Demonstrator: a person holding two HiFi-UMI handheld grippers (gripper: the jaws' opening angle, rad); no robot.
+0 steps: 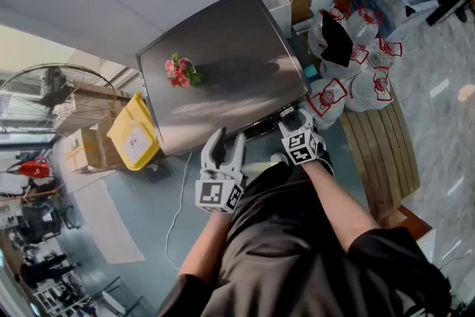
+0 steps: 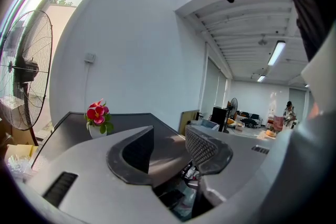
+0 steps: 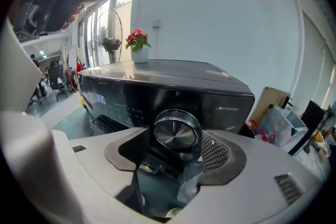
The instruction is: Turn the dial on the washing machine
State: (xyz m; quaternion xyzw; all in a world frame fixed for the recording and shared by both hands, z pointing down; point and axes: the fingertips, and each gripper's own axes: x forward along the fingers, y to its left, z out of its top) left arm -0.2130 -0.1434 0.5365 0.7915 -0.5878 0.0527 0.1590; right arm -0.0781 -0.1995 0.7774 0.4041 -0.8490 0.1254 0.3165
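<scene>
Head view, looking steeply down: a person in a dark top holds a gripper in each hand in front of a washing machine [image 1: 223,63] w/ a dark, glossy top. A small pot of pink-red flowers [image 1: 181,72] stands on that top, near its far L corner.

R gripper [image 1: 299,128] is up against the machine's front panel, near its R end. In the right gripper view the round metal dial [image 3: 177,131] sits on the black front panel, directly btw the two fingers. The fingers are spread wide round it. The R finger [image 3: 215,152] meets the dial's rim, and a thin dark gap shows at the L finger [image 3: 134,149]. A lit display [image 3: 101,98] glows further L on the panel.

L gripper [image 1: 223,152] hangs just off the machine's front edge, beside the R gripper, not touching the machine. In the left gripper view its fingers stand partly apart w/ nothing btw them, pointing over the top toward the flowers.

Around the machine:
- A yellow bin [image 1: 135,131] stands just to its L.
- A large standing fan [image 1: 52,96] is further L.
- White bags w/ red print [image 1: 349,63] are piled to its R.
- A white cable [image 1: 178,204] trails over the grey floor [image 1: 141,211].
</scene>
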